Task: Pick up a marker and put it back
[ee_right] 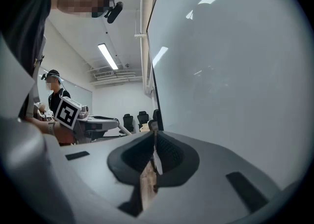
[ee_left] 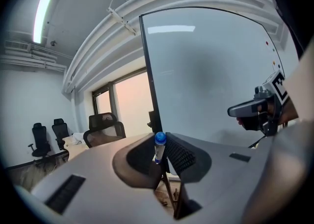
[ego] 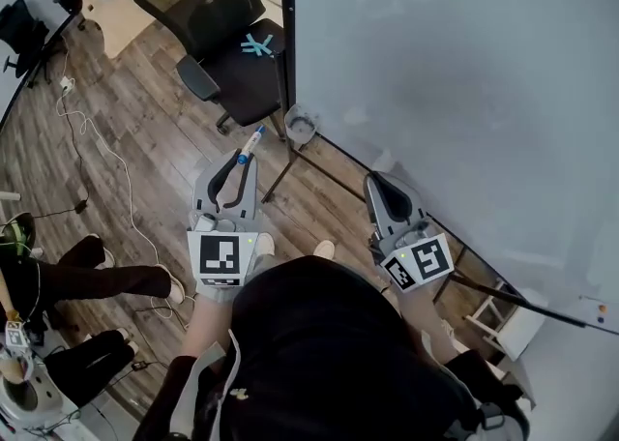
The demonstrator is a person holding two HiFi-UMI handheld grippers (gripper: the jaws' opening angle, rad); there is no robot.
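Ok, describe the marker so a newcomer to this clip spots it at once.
Find the whiteboard; by its left edge, above the wooden floor, is the left gripper. The marker is clamped in its jaws, poking out toward the chair. It is a slim white stick with a blue cap; the right gripper holds nothing.

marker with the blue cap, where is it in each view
Head view: marker left of centre, poking out of the left hand-held gripper.
Left gripper view: marker at centre, clamped between the jaws.
Right gripper view: not visible.
Shared landmark: the whiteboard.
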